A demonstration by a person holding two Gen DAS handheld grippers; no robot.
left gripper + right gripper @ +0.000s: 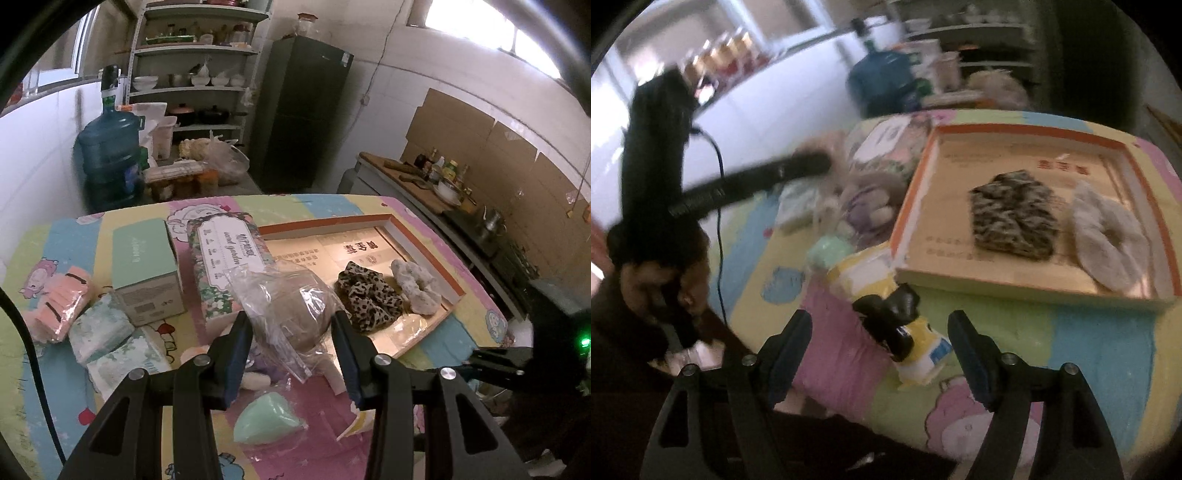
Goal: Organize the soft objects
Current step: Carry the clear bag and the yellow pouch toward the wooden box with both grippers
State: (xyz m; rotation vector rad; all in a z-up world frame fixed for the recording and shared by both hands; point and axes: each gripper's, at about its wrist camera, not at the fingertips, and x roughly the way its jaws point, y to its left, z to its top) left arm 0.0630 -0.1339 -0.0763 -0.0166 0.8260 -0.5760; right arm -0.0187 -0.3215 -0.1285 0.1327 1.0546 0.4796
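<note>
At frame center, left wrist view: left gripper (293,338) clamps a clear bag with a beige soft item (291,306) | tray (424,236) at right holds 2 scrunchies: leopard scrunchie (369,297); white scrunchie (415,286) | lower center, right wrist view: right gripper (881,338) spread wide, gripping nothing; yellow packet with black clip (897,325) lies between its fingers

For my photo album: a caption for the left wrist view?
Left gripper clamps a bagged beige item near two scrunchies in a shallow box.
</note>
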